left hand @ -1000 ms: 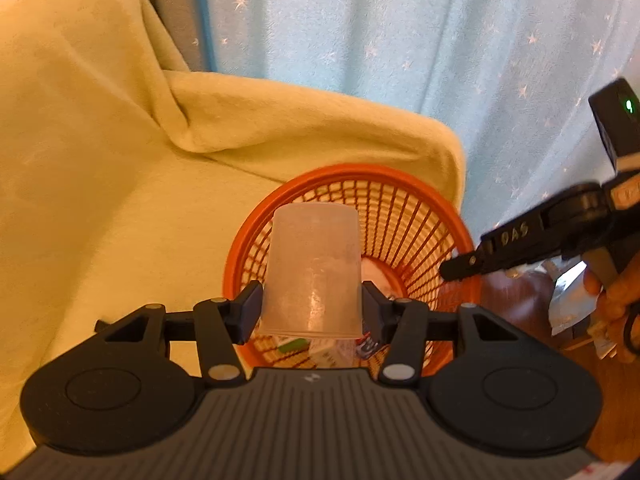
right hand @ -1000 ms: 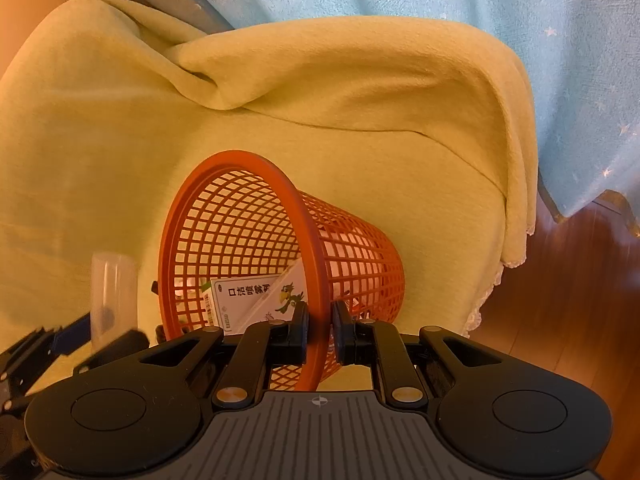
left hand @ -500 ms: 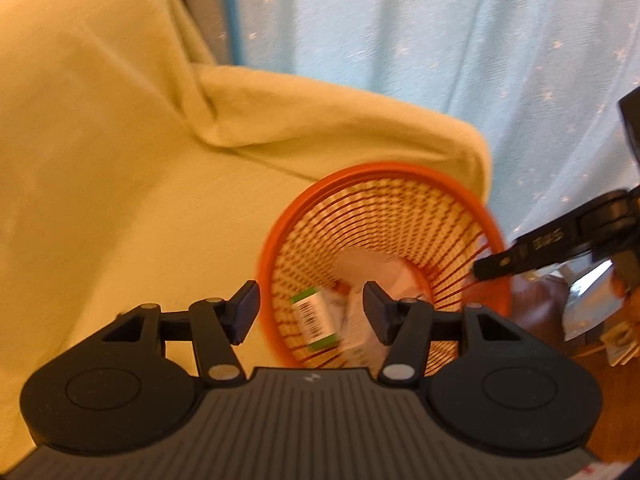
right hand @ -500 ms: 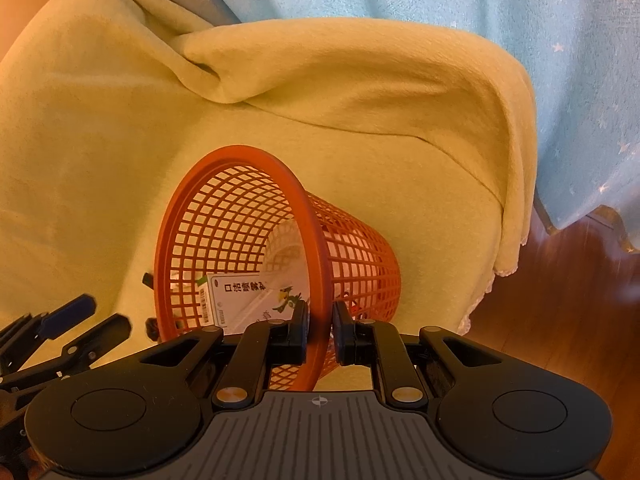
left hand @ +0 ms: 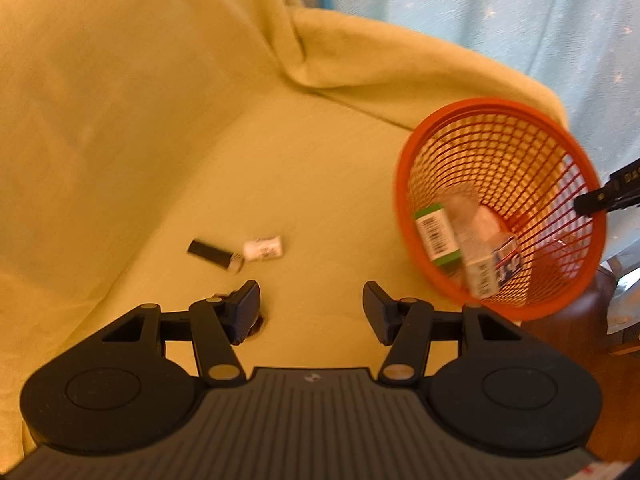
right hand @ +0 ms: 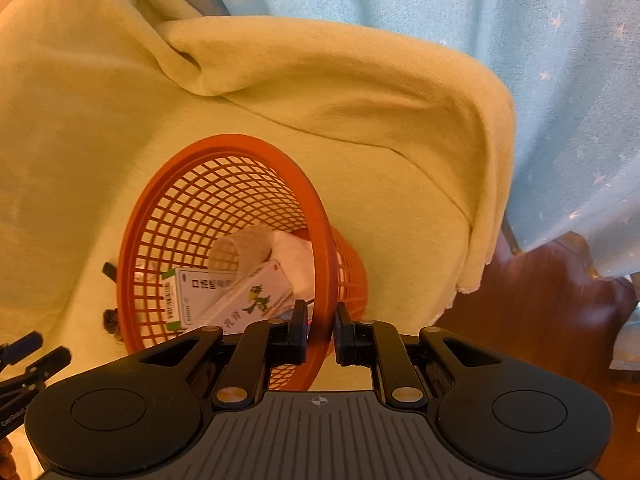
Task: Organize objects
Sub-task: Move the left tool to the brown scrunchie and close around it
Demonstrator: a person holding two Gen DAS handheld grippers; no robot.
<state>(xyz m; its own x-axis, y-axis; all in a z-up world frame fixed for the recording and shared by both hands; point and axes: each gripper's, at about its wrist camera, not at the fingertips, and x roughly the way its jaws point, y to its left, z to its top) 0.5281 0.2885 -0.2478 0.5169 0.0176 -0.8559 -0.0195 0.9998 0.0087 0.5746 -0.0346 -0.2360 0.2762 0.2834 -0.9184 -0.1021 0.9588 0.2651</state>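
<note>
Right gripper (right hand: pixel 321 330) clamped on rim of tilted orange basket (right hand: pixel 324 240); boxes and cup inside. Left gripper (left hand: pixel 311 312) wide, empty, basket to its right; black stick (left hand: pixel 211 254) and small white item (left hand: pixel 264 248) lie just ahead on yellow blanket (left hand: pixel 160 120).

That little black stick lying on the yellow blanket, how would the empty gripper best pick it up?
Grip the black stick across its narrow width near the middle, coming straight down from above. It lies flat and long on the yellow blanket, so the open left gripper should turn its fingers crosswise to it, clear of the small white box at its metal end.
</note>
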